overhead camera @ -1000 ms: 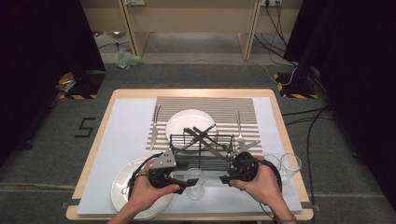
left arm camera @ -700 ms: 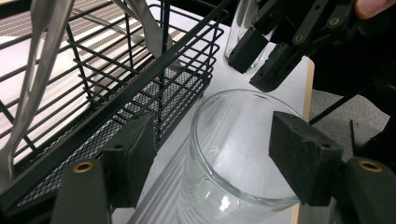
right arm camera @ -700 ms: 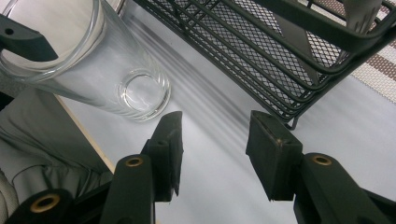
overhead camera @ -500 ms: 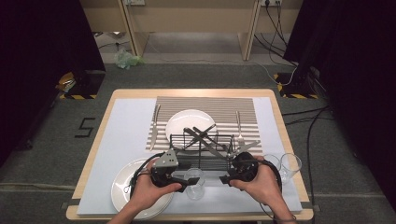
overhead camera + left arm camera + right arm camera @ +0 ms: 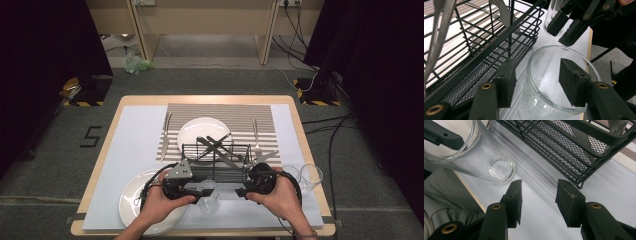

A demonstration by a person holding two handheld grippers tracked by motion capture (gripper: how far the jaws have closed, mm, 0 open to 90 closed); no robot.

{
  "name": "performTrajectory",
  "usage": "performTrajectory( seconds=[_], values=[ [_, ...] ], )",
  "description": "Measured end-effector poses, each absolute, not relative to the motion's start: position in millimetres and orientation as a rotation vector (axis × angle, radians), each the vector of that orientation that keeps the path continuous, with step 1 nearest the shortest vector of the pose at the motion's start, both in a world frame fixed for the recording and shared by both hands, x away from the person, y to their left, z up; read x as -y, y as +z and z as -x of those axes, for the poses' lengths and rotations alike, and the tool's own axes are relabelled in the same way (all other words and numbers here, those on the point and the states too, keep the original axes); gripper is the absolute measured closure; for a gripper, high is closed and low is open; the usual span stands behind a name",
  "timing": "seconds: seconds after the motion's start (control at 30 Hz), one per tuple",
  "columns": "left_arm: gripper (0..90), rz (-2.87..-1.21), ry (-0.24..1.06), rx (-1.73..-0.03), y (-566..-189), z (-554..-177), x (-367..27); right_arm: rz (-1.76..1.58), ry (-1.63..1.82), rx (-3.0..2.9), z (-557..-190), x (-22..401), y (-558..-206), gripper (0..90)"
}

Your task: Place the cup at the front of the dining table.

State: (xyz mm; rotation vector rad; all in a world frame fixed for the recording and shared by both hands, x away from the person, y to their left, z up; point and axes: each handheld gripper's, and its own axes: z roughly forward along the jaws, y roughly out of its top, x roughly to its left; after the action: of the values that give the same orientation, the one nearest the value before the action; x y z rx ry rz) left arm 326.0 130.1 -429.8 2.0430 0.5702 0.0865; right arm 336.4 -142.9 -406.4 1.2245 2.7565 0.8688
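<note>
A clear drinking glass [image 5: 208, 195] [image 5: 554, 82] [image 5: 486, 157] stands on the white mat near the table's front edge. My left gripper [image 5: 201, 189] [image 5: 536, 73] straddles its wall, with one pad outside the glass and the other pad [image 5: 574, 83] inside the rim. Its jaws have just been closing. A small gap still shows between the outer pad and the glass. My right gripper [image 5: 241, 191] [image 5: 537, 195] [image 5: 565, 27] faces it from the other side, open, with bare mat between its pads.
A black wire basket [image 5: 216, 159] [image 5: 486, 50] [image 5: 579, 147] holding cutlery stands just behind the glass. A white plate [image 5: 134, 200] lies under my left hand, another plate [image 5: 202, 131] on the striped placemat. Two more glasses [image 5: 310, 176] stand at the right edge.
Both hands stay where they were. The left gripper's jaws look a little narrower around the glass.
</note>
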Motion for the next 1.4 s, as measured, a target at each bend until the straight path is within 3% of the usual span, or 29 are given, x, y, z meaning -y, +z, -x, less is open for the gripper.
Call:
performTrajectory(
  seconds=[0.7,1.4],
  values=[
    [75.1,-2.097,0.065,-0.599,-425,-331,-130,-1.232,0.87,-2.757,-336,143,-407,56.2],
    [78.5,-2.15,0.124,-0.566,-421,-328,-135,-1.246,0.881,-2.753,-336,145,-407,56.5]
  ],
)
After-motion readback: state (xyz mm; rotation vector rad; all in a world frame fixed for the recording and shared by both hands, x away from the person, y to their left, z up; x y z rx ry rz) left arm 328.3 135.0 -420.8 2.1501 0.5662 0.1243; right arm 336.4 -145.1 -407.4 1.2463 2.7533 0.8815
